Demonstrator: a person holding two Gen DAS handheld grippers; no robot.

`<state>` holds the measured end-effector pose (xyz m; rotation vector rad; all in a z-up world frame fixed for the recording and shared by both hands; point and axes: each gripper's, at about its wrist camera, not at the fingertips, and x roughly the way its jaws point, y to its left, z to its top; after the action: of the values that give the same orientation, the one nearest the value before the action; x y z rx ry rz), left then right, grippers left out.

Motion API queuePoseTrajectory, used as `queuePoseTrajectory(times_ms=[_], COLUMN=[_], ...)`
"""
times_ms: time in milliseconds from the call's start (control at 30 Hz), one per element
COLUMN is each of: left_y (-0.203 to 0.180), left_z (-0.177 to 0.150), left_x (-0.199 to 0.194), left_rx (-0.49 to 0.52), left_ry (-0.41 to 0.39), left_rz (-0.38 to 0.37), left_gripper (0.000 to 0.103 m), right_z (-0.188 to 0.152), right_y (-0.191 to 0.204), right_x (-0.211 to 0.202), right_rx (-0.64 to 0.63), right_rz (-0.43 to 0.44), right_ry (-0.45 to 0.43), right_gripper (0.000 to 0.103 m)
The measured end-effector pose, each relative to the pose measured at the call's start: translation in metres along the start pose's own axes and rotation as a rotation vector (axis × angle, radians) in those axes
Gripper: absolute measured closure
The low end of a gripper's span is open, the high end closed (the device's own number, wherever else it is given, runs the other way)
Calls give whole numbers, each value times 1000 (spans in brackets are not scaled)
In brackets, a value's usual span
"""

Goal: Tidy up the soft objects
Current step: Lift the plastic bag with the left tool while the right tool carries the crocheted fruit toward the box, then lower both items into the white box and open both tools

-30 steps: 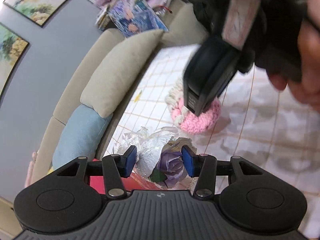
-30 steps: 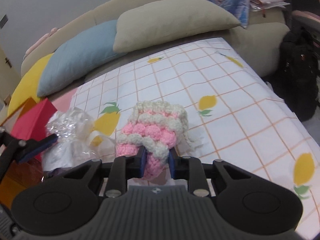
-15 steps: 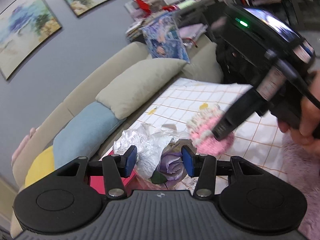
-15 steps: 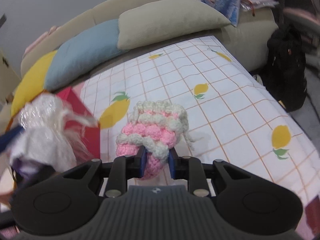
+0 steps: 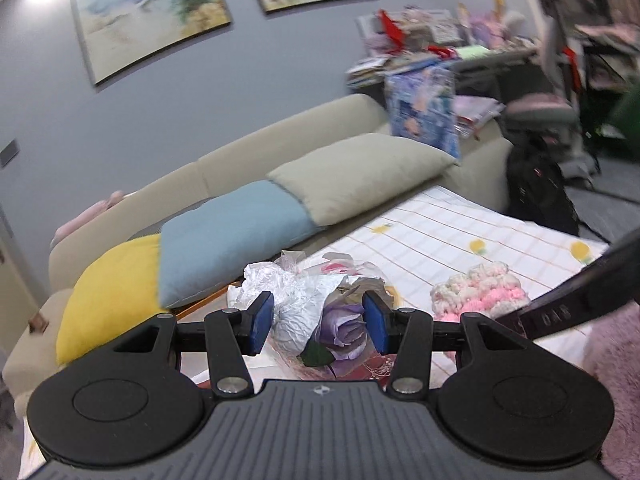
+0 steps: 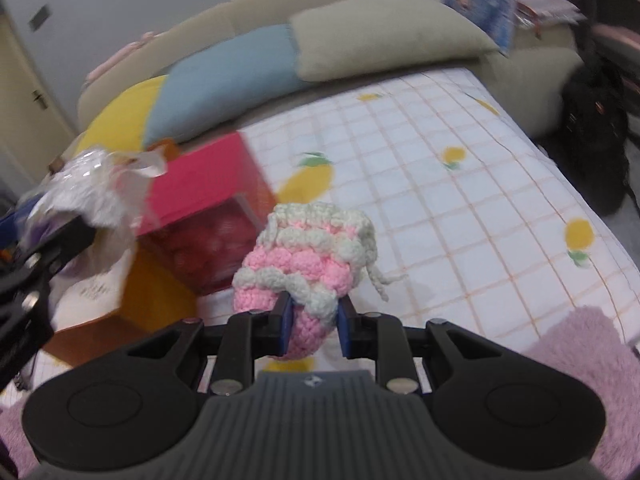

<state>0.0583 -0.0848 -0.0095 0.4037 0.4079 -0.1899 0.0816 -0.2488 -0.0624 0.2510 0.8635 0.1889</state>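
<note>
Lifted off the sheet, crochet pouch (image 6: 306, 264) stays clamped in right claw (image 6: 311, 322); left claw (image 5: 318, 322) grips bouquet (image 5: 320, 316).

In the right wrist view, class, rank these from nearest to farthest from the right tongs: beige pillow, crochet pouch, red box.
1. crochet pouch: pinched in the right tongs.
2. red box: ahead and to the left, on the bed.
3. beige pillow: at the back, against the sofa.

Three cushions (image 6: 236, 76) line the sofa back (image 6: 256, 4) — box (image 6: 208, 184) before them, on the sheet (image 6: 440, 208).
</note>
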Motion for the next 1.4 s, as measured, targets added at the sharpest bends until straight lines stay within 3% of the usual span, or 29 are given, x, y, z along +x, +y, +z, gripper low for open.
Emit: queuePoseTrajectory(times_ms=[300, 600, 833, 1067, 1200, 1400], left_y=[53, 116, 151, 177, 181, 184], left_z=[-9, -15, -22, -37, -44, -55], left_x=[1, 27, 60, 103, 123, 146], left_rx=[-130, -206, -220, -299, -271, -281], left_ry=[5, 31, 74, 166, 204, 267], left_rz=[56, 90, 70, -11, -22, -41], left_gripper=[48, 48, 48, 48, 48, 48], right_z=[22, 59, 85, 100, 97, 100], right_y=[81, 149, 191, 222, 237, 242], right_x=[-10, 19, 64, 125, 156, 195], right_rx=[-253, -458, -605, -732, -852, -872], right_rz=[81, 101, 88, 39, -4, -36], right_ry=[-82, -93, -51, 27, 49, 122], right_gripper=[82, 82, 82, 82, 82, 82])
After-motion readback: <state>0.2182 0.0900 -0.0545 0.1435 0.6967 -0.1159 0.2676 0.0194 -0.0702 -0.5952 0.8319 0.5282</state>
